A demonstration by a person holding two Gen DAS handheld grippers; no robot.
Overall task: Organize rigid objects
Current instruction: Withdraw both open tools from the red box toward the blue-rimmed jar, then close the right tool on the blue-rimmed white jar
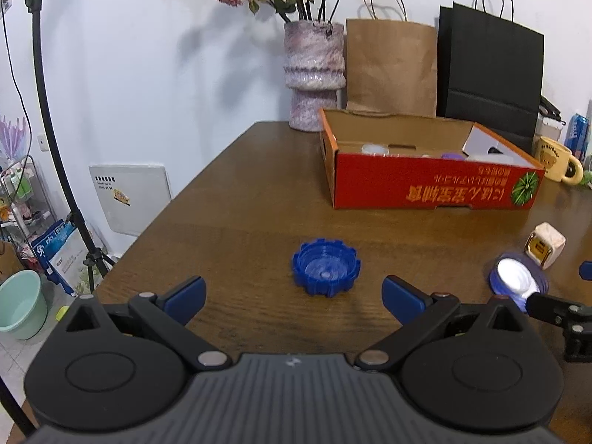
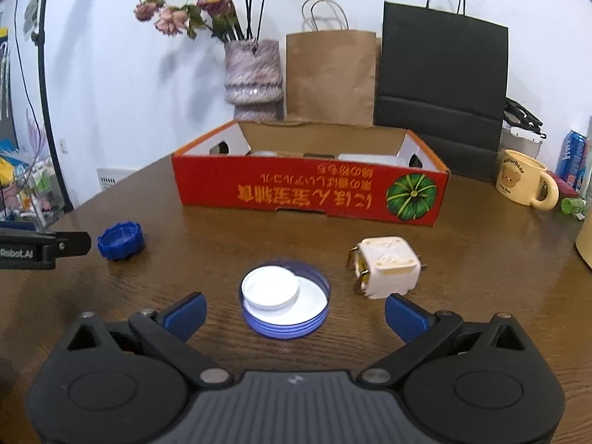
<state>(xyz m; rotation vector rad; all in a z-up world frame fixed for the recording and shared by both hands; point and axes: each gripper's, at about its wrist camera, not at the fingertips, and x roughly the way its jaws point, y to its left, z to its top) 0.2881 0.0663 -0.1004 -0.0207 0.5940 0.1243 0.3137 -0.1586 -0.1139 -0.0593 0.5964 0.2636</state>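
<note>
A blue ridged cap [image 1: 326, 272] lies open side up on the brown table, just ahead of my open, empty left gripper [image 1: 294, 298]. It also shows at the left of the right wrist view [image 2: 120, 240]. A blue-rimmed lid [image 2: 285, 301] with a smaller white cap [image 2: 269, 288] resting in it lies just ahead of my open, empty right gripper [image 2: 295, 314]. A white plug adapter [image 2: 386, 267] lies to its right. The red cardboard box [image 2: 310, 194] stands behind, with several items inside.
A purple vase [image 1: 313, 76] of dried flowers, a brown paper bag [image 1: 390, 64] and a black bag [image 1: 490, 70] stand behind the box. A yellow mug [image 2: 525, 183] sits at the right. The table's left edge drops to a floor with a green bucket [image 1: 20, 305].
</note>
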